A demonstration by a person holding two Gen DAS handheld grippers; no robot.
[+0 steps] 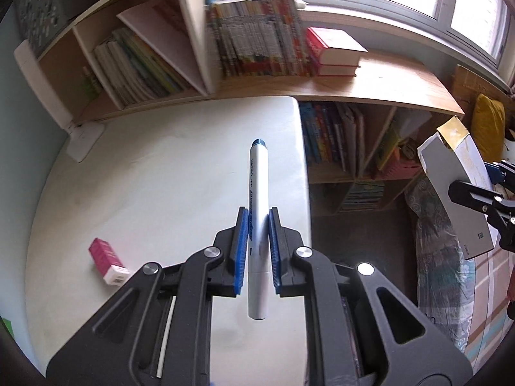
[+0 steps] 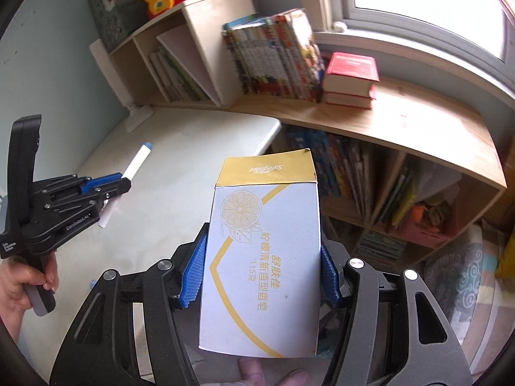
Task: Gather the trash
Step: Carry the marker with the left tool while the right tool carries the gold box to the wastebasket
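Gripping marker [image 1: 257, 225], left claw [image 1: 258, 222] | right claw [image 2: 262, 257] clamps soap box [image 2: 264, 267], base hidden

The soap box [image 2: 262, 267] carries the most print. Its gold top flap bears the brand "Safeguard", upside down in the right wrist view. The white face below shows a lemon-slice drawing and gold Chinese text, also inverted: "舒肤佳", then "柠檬清新香型香皂", then "115克".

The left gripper [image 2: 124, 184], seen from the right wrist camera, has "GenRobot.AI" in white on its black body, and smaller white lettering near the handle, too small to read.

The marker [image 1: 257, 212] has blue print along its white barrel; only "deli" can be made out.
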